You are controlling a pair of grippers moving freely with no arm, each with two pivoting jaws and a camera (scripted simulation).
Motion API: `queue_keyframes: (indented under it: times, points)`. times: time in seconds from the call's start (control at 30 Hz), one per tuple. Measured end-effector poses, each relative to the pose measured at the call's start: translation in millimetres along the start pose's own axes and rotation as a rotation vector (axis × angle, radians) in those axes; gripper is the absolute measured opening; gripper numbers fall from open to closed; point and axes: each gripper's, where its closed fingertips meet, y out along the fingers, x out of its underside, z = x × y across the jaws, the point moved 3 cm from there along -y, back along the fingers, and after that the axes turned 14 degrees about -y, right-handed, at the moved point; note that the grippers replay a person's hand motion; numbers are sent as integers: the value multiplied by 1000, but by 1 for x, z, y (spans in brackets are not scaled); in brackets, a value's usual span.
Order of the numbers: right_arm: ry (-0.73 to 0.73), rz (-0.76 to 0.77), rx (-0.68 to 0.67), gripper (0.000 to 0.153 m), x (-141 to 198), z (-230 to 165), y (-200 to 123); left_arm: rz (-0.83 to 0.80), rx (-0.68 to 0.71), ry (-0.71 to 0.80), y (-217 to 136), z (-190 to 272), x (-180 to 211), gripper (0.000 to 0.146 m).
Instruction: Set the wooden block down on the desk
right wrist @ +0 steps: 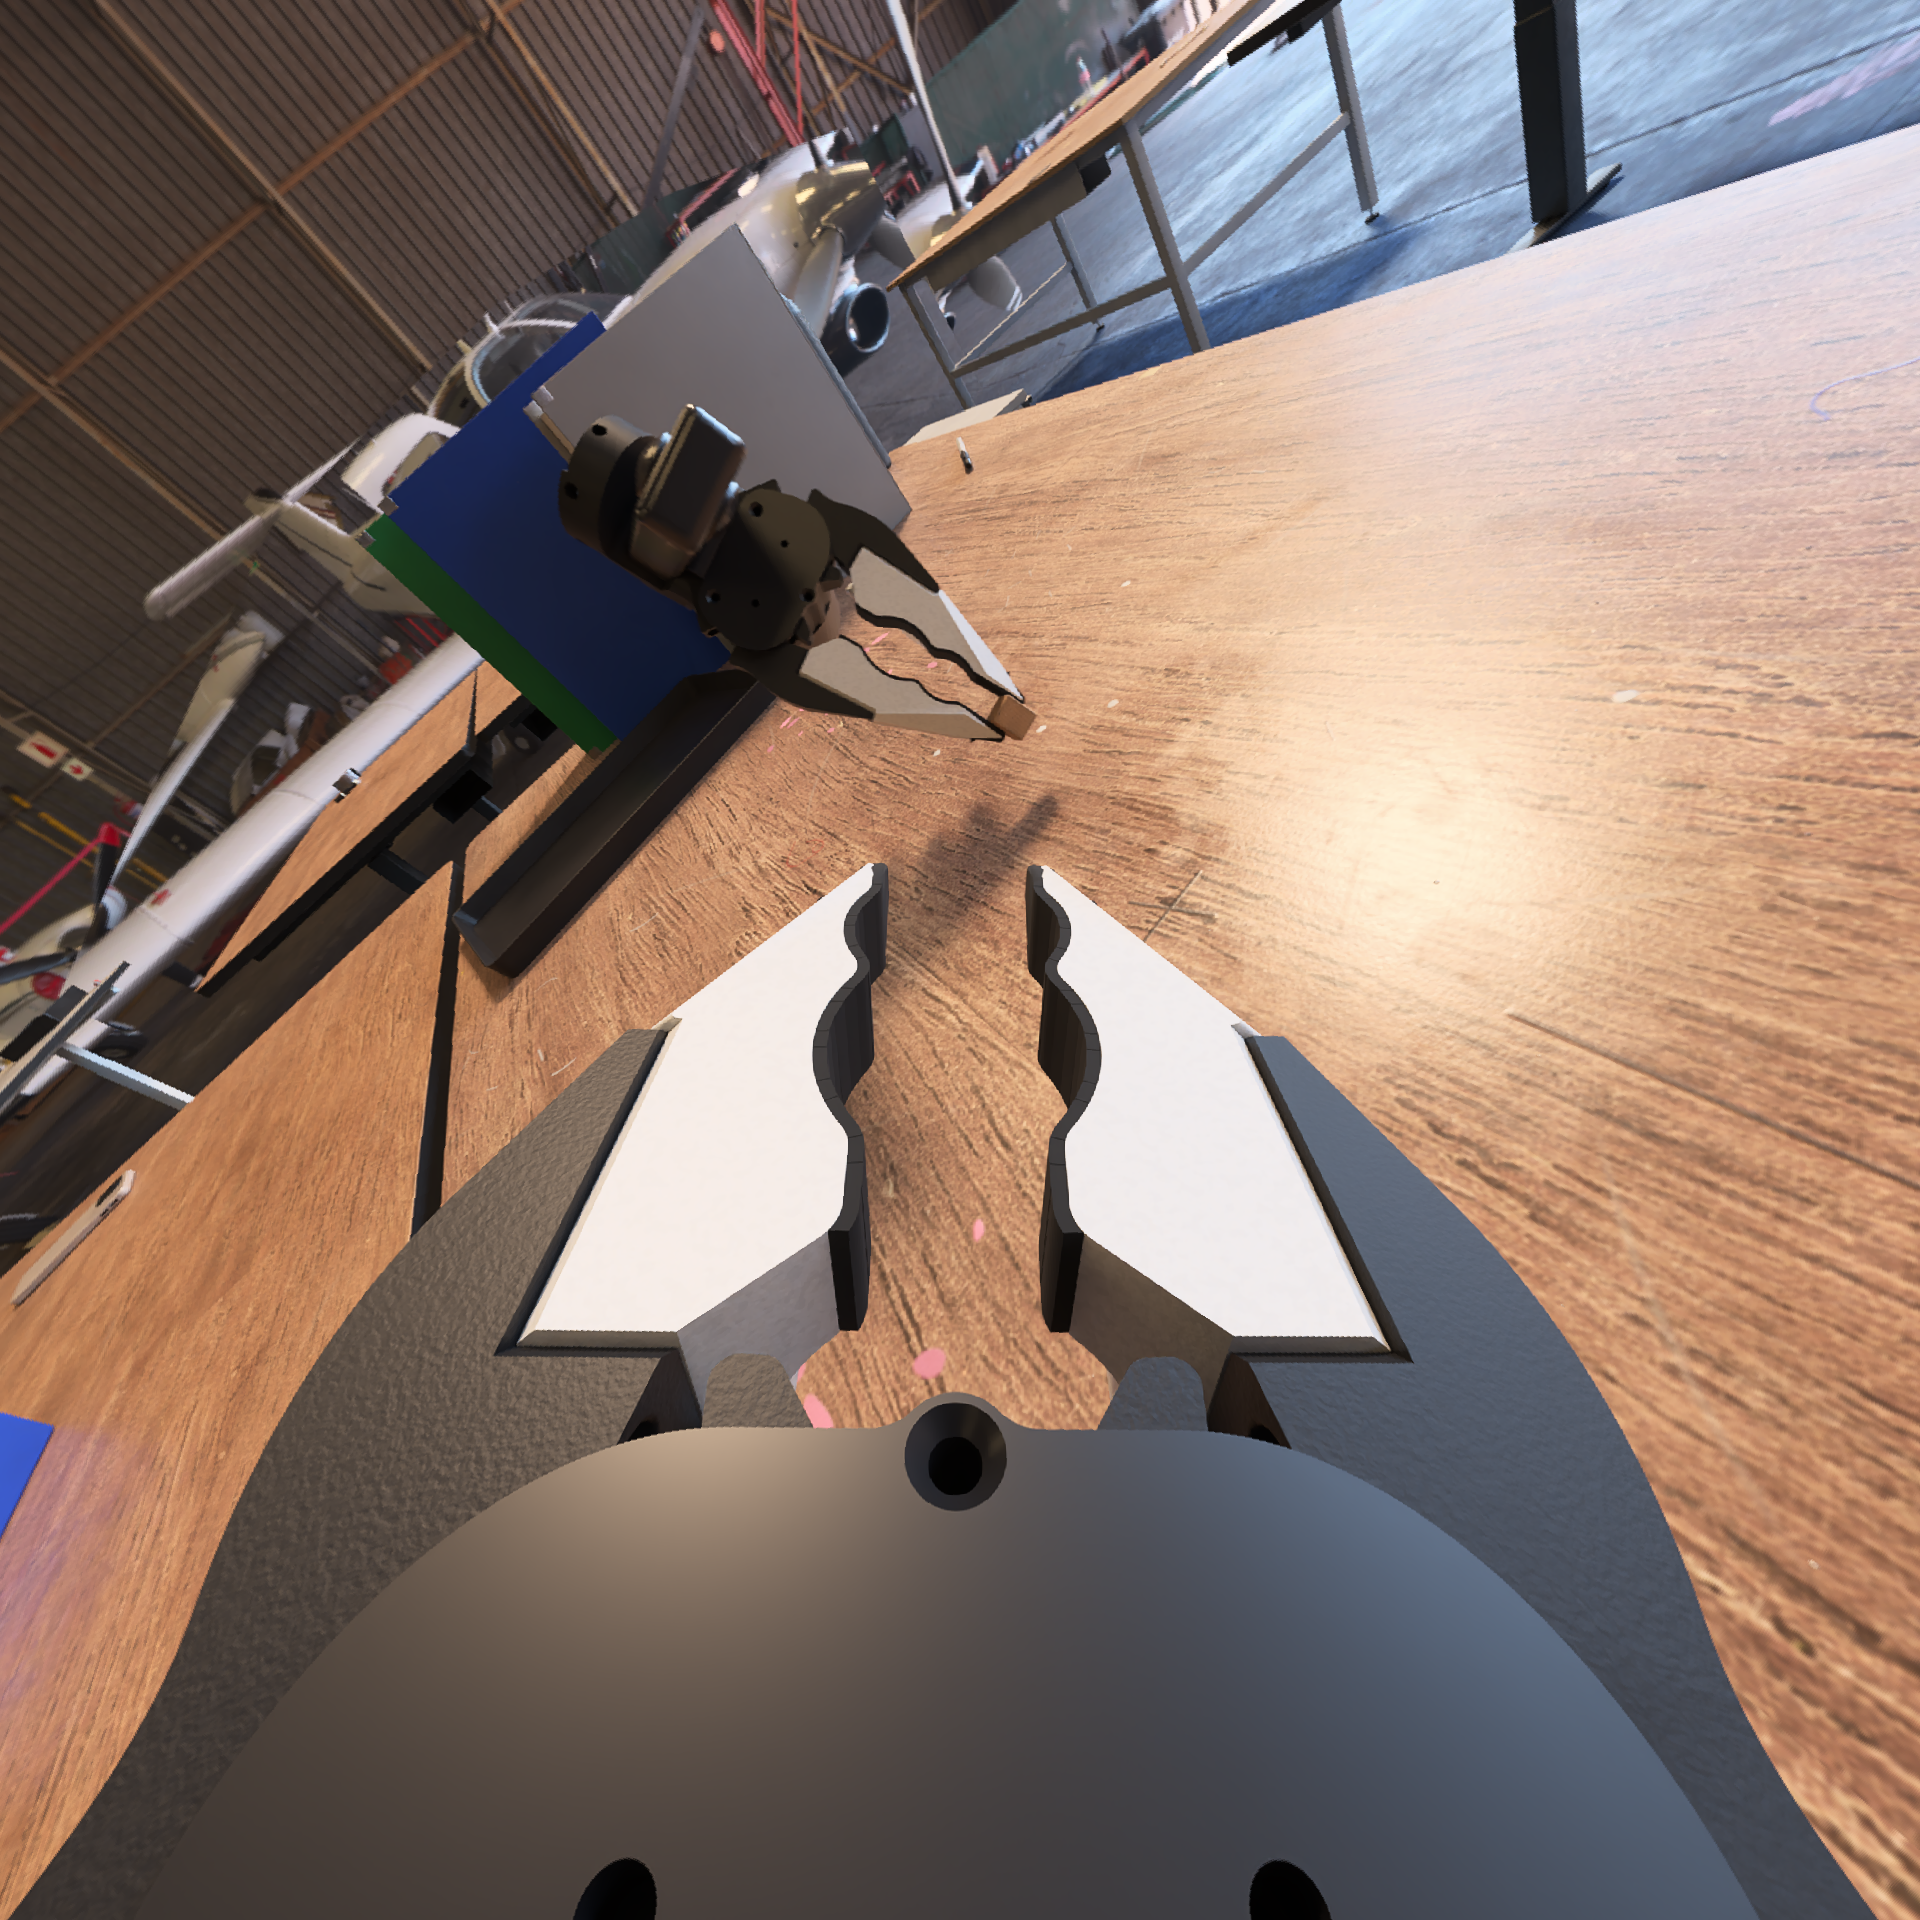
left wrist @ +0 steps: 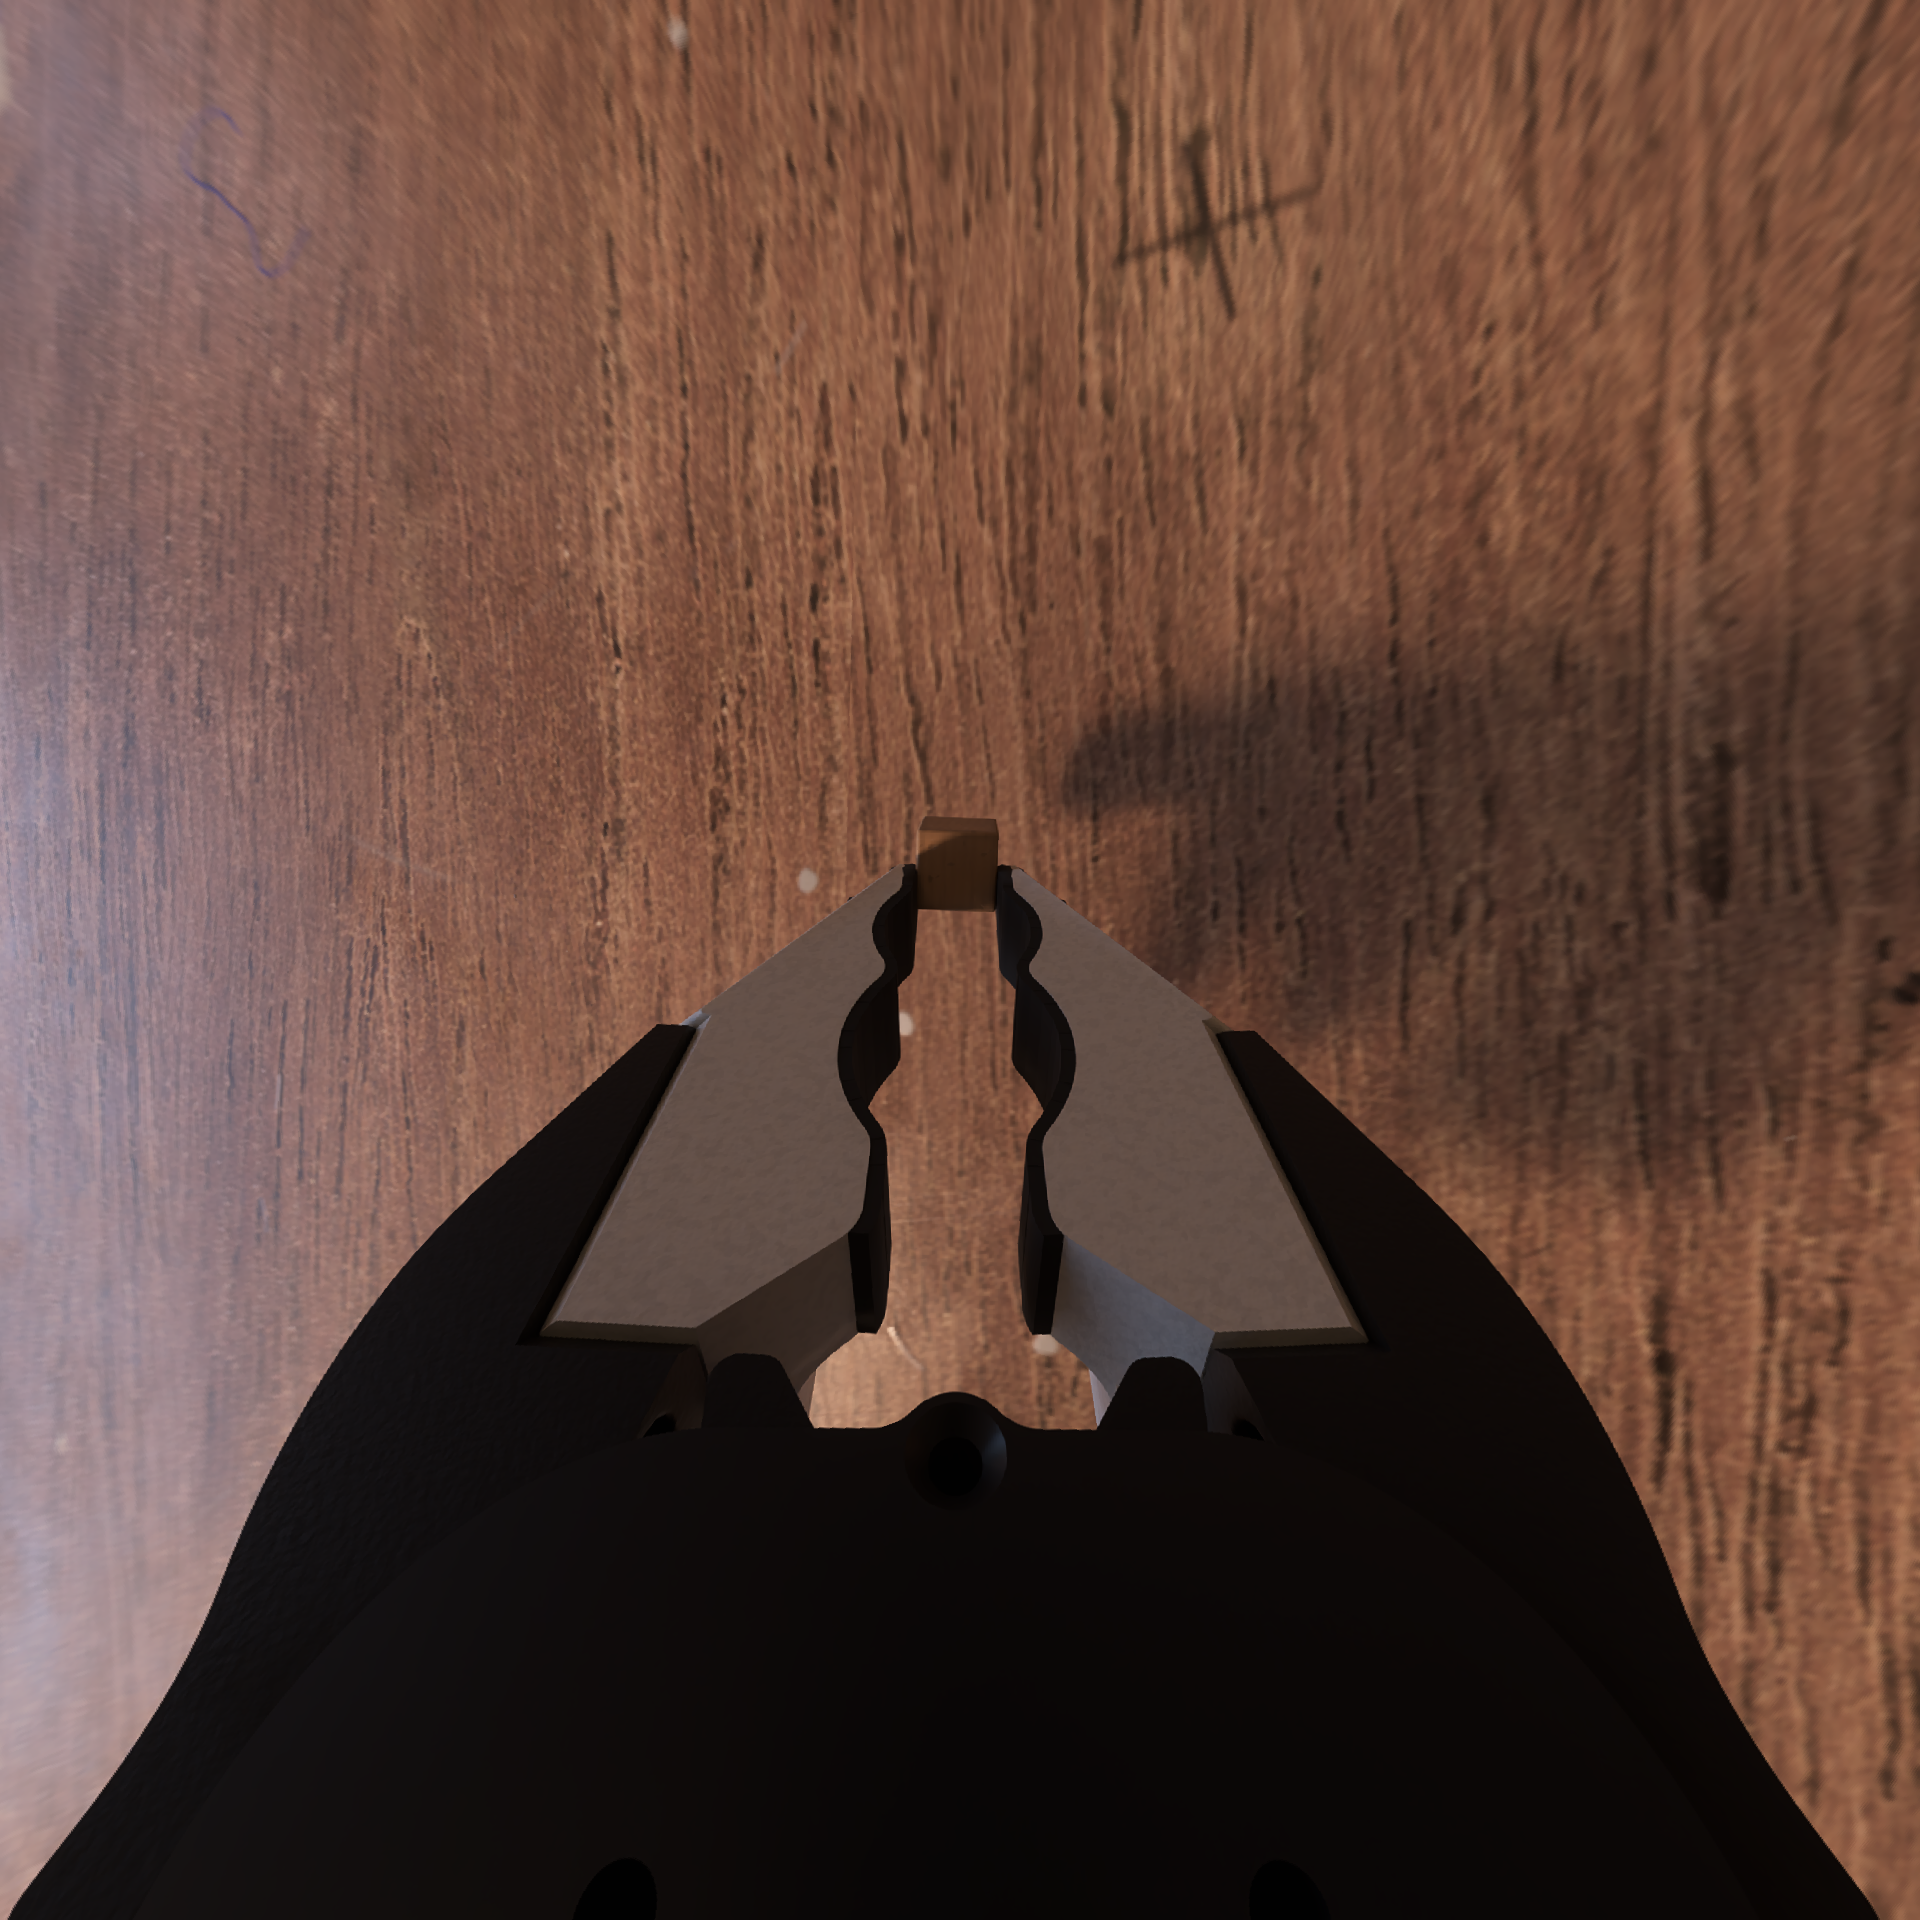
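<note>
A small tan wooden block [left wrist: 957,862] sits between the fingertips of my left gripper [left wrist: 957,883], which is shut on it and points straight down at the brown wooden desk [left wrist: 623,520]. In the right wrist view the left gripper [right wrist: 1003,717] holds the block [right wrist: 1013,715] a little above the desk [right wrist: 1455,831]; its shadow lies below it. My right gripper [right wrist: 956,883] is open and empty, low over the desk, some way from the left one.
A blue and green panel [right wrist: 520,582] and a grey board [right wrist: 717,364] stand on a black base [right wrist: 613,831] behind the left gripper. A pen [right wrist: 964,453] lies farther back. A phone [right wrist: 73,1236] lies at the left. Other tables [right wrist: 1091,135] stand beyond.
</note>
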Motion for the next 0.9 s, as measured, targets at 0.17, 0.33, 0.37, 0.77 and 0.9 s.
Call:
queue_keyframes:
  times: [0.17, 0.33, 0.37, 0.77, 0.9]
  points:
    - [-13, -14, 18, 26, 6, 2, -8, -84, 64, 70, 16, -3, -4, 14]
    - [-5, -6, 44, 26, 13, 4, -19, -113, 110, 57, 23, -8, 0, 14]
    - [-4, -2, 49, 26, 13, 4, -22, -114, 110, 55, 23, -9, 1, 14]
    - [-23, 9, 81, 26, 9, 6, -37, -126, 165, 36, 26, -10, 6, 14]
    - [-29, -2, 85, 26, 10, 5, -39, -147, 191, 10, 26, -10, 6, 14]
